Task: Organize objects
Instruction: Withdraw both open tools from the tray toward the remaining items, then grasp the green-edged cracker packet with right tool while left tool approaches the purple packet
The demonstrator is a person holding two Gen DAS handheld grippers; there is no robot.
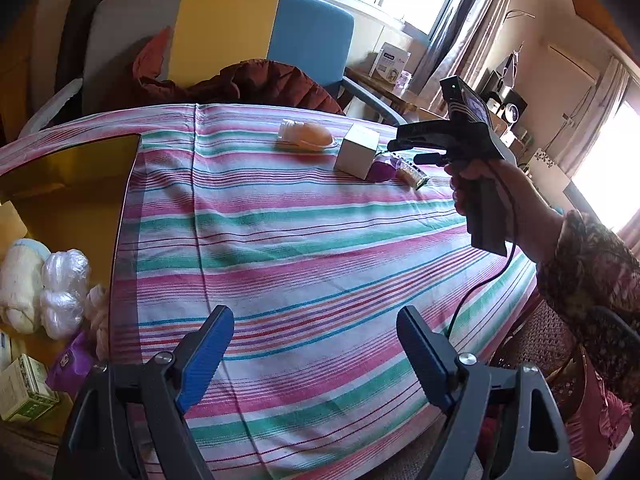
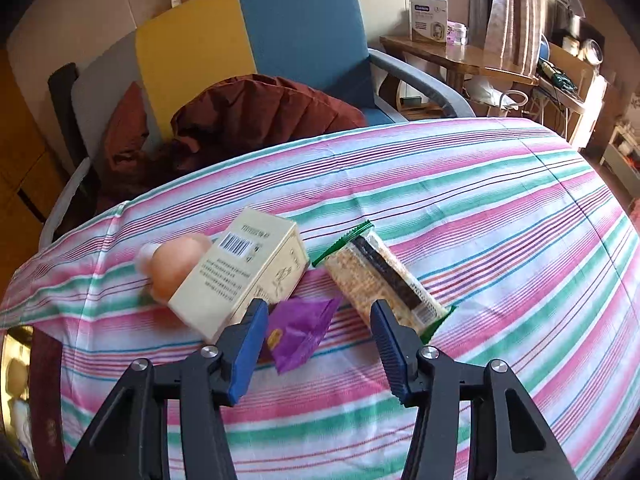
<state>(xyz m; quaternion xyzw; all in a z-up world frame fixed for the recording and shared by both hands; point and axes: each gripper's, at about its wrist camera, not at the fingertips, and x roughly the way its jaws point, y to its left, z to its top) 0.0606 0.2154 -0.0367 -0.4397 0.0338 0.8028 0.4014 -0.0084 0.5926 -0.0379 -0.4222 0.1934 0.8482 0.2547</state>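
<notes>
A: Status? Box [image 1: 60, 184] at table's left edge already loaded: white bundles [image 1: 64, 292], green carton [image 1: 28, 388], purple pack [image 1: 70, 364].

B: Left on striped cloth [image 2: 480, 208]: cream carton [image 2: 240, 268], peach bottle [image 2: 176, 268], purple packet [image 2: 298, 328], cracker bar [image 2: 384, 280].

A: Grippers?

B: Right gripper [image 2: 320, 340] partly open over purple packet, gripping nothing. Left gripper [image 1: 316, 340] wide, empty.

A: Room?

B: Domestic; colour-block chair [image 2: 296, 28], bright windows.

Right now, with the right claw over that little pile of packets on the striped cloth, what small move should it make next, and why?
Probably ease the right claw down onto the purple packet. That packet lies directly between its open fingers, loose on the striped cloth, while the cream box and the snack bar sit to either side. Nothing is gripped yet.
</notes>
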